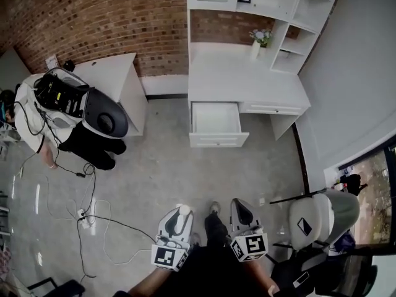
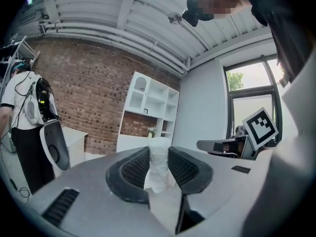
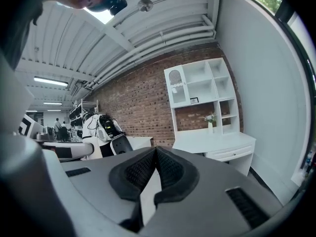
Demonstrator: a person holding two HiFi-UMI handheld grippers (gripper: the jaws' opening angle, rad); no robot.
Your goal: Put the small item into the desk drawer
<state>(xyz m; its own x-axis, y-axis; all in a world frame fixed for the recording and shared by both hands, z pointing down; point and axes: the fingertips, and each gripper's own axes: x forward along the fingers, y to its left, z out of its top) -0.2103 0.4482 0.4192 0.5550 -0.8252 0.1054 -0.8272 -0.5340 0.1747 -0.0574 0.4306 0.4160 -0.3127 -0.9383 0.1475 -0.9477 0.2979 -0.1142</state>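
On my far left a person (image 1: 34, 107) in a white top, wearing a pack of equipment, bends beside a dark chair (image 1: 104, 119). Next to them a low white table (image 1: 117, 73) is set against the brick wall (image 1: 93, 17). Cables (image 1: 86, 212) trail across the grey floor below them.

Closer in, at the bottom of the head view, my left gripper (image 1: 178, 212) points forward. Its jaws are clamped on the small item (image 2: 159, 167), a pale, crinkly white piece that stands upright between the ribbed pads and rises above them. So the item is with me in that gripper, well apart from the furniture ahead.

Straight in front stands the white desk (image 1: 247, 82), and its drawer (image 1: 215, 119), on the left side, is pulled out towards me. A vase (image 1: 255, 48) with flowers sits at the back of the desktop, under white shelves (image 1: 272, 2).

Just right of the left one, my right gripper (image 1: 241, 208) also points forward. Its jaws are pressed together tip to tip with nothing in them. At far right stands a light chair (image 1: 322, 218).
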